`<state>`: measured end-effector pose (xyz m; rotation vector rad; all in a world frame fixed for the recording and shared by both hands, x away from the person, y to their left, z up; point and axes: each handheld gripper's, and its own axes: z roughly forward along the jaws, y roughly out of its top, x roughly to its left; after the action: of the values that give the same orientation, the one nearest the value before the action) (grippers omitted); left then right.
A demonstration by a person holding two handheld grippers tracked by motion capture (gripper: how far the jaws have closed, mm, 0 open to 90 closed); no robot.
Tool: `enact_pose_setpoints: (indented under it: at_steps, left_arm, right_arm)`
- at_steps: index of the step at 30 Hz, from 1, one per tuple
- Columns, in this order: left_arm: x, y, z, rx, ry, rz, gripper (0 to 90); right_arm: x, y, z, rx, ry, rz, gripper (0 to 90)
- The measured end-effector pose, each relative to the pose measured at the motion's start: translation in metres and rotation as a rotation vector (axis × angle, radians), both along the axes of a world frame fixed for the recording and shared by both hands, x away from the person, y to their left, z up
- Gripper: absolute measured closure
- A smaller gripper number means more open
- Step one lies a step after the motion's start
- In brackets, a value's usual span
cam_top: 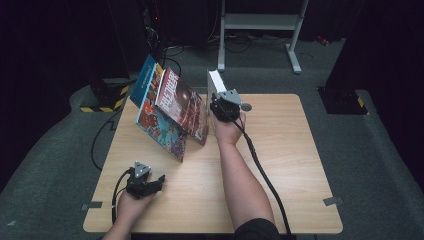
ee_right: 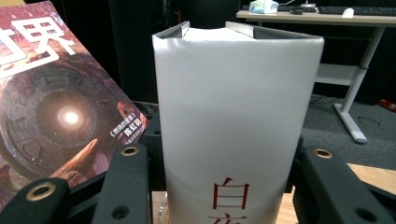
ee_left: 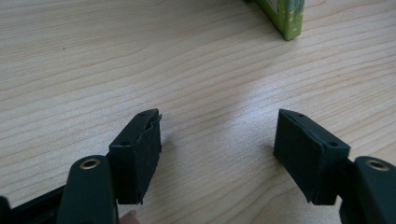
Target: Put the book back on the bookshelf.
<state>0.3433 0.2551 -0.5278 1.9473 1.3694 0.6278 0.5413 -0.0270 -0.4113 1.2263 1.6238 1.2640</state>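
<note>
A thick white book (ee_right: 236, 121) with red characters on its spine stands upright at the table's far middle (cam_top: 216, 85). My right gripper (cam_top: 225, 106) is shut on it, jaws pressed against both covers. Left of it, a dark red book (cam_top: 181, 102) with white characters (ee_right: 56, 98) leans on a colourful book (cam_top: 160, 125) and a blue one (cam_top: 142, 80). My left gripper (cam_top: 142, 182) rests near the front left of the table, open, with bare wood between its jaws (ee_left: 217, 140).
The wooden table (cam_top: 290, 165) has free room on its right half and front middle. A green book corner (ee_left: 285, 16) shows ahead of the left gripper. A grey desk frame (cam_top: 260, 22) stands on the floor behind the table.
</note>
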Motion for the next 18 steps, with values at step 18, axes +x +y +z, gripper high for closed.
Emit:
enact_pose_setpoints:
  at_steps: [18]
  left_arm:
    - [0.000,0.000,0.000,-0.004,-0.001,0.006,32.9]
  right_arm:
    - [-0.014,-0.001,-0.003,-0.038,0.049,0.012,52.1]
